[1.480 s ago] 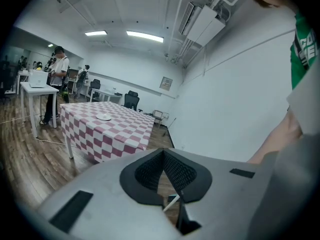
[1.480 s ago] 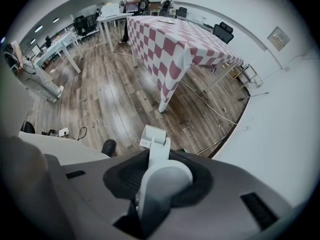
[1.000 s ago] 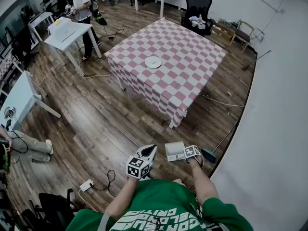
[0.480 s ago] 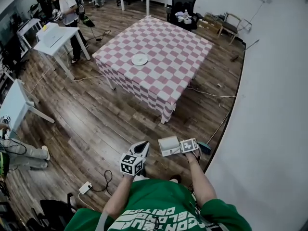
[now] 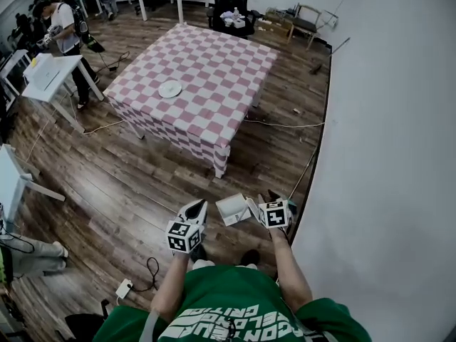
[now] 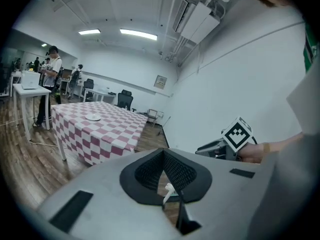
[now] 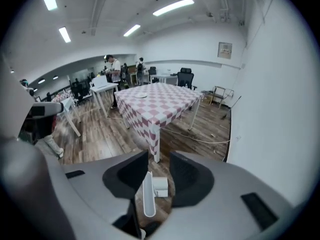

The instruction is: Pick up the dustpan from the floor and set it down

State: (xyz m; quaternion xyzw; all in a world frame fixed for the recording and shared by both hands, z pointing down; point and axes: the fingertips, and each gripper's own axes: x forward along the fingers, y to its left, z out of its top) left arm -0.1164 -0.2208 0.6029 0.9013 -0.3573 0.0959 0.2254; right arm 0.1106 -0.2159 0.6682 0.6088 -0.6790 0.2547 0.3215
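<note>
The white dustpan (image 5: 233, 209) hangs above the wooden floor in the head view, just in front of the person's feet. My right gripper (image 5: 253, 209) is shut on its handle. In the right gripper view the white handle (image 7: 148, 196) stands between the jaws, close against the left one. The pan's box (image 7: 160, 186) shows beyond it. The jaws of the right gripper (image 7: 159, 155) have just been closing with that handle between them. My left gripper (image 5: 198, 205) is held beside it, shut and empty. Its tips (image 6: 163, 151) meet in a point.
A table with a pink and white checked cloth (image 5: 214, 120) stands ahead, with a white plate (image 5: 169, 89) on it. A white wall (image 5: 385, 155) runs close on the right. Cables and a power strip (image 5: 124, 288) lie on the floor. People and white desks are at the far left.
The dustpan has stayed at the right gripper's jaws as both grippers shifted left in the head view. The view has swung, so the table now sits further left.
</note>
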